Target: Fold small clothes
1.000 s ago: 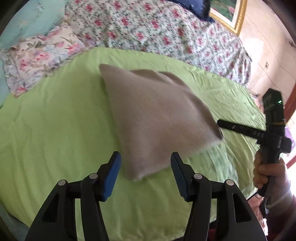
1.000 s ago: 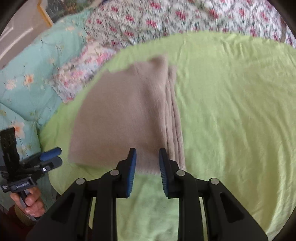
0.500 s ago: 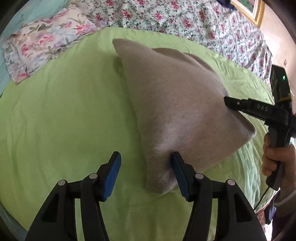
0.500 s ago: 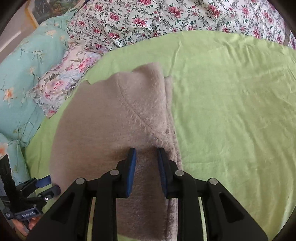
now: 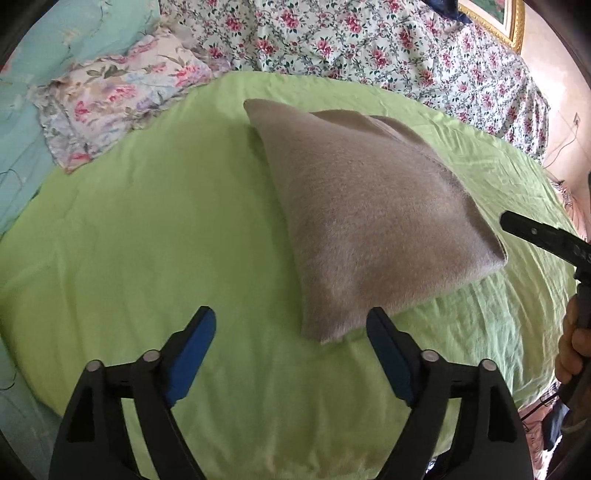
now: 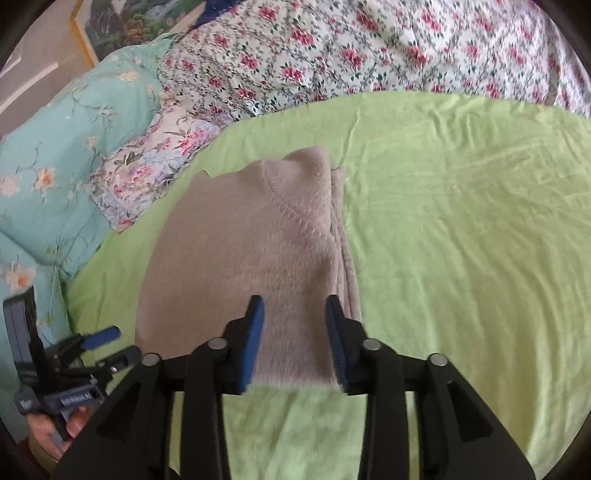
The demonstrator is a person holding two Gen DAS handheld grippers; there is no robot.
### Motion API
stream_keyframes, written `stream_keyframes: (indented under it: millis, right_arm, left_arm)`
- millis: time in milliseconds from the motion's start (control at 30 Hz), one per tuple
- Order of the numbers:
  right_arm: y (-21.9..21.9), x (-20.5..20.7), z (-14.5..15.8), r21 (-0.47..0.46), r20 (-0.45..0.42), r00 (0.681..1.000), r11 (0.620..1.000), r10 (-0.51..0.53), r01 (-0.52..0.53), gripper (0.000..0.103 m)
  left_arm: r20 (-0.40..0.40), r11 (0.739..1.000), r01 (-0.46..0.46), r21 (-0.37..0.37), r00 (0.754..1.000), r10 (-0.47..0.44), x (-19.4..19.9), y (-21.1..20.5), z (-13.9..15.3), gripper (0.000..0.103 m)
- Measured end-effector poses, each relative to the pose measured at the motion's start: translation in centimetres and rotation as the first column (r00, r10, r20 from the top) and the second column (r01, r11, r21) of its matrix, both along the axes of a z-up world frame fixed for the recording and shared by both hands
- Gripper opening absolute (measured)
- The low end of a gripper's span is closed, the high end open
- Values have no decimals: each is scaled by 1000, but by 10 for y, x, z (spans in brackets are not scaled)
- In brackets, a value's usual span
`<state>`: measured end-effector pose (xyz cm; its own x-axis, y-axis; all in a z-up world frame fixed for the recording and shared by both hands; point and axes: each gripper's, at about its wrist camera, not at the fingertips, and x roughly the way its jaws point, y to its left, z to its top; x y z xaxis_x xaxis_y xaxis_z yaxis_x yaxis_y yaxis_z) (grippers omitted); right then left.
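- Folded beige knit garment (image 5: pixel 373 225) lies flat on green sheet (image 5: pixel 147 240), floral bedding at 12 o'clock.
- Left gripper (image 5: pixel 291 328): jaws just opened wide; garment's near corner between them, untouched.
- Right gripper (image 6: pixel 293 332): jaws just opened, partly apart, nothing gripped.

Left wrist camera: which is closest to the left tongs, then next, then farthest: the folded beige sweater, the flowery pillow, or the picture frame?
1. Folded beige sweater: just ahead of the left tongs, slightly right.
2. Flowery pillow: farther back, upper left.
3. Picture frame: farthest, top right corner.
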<state>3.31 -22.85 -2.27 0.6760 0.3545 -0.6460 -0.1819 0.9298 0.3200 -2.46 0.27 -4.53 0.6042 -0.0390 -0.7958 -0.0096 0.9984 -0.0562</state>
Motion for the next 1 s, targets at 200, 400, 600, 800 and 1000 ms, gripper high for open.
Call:
stream_keyframes:
  millis: [200, 400, 600, 800, 1000]
  right_arm:
    - [4, -37, -2, -61, 3, 1000, 998, 31, -31, 78]
    - [12, -72, -17, -133, -36, 996, 987, 85, -89, 87]
    - [12, -88, -23, -143, -74, 989, 981, 125, -134, 87]
    - [11, -95, -5, -166, -49, 992, 978, 119, -126, 101]
    - [16, -97, -6, -176, -36, 991, 975, 131, -135, 102]
  left_arm:
    - [12, 998, -17, 64, 1000, 16, -24, 4, 5, 102]
    - [10, 995, -10, 102, 1000, 10, -44, 7, 0, 102]
    - [-16, 989, 17, 150, 1000, -15, -57, 5, -1, 102]
    - [-21, 989, 16, 146, 1000, -13, -70, 5, 15, 102]
    - [-3, 990, 7, 140, 1000, -6, -74, -1, 16, 102]
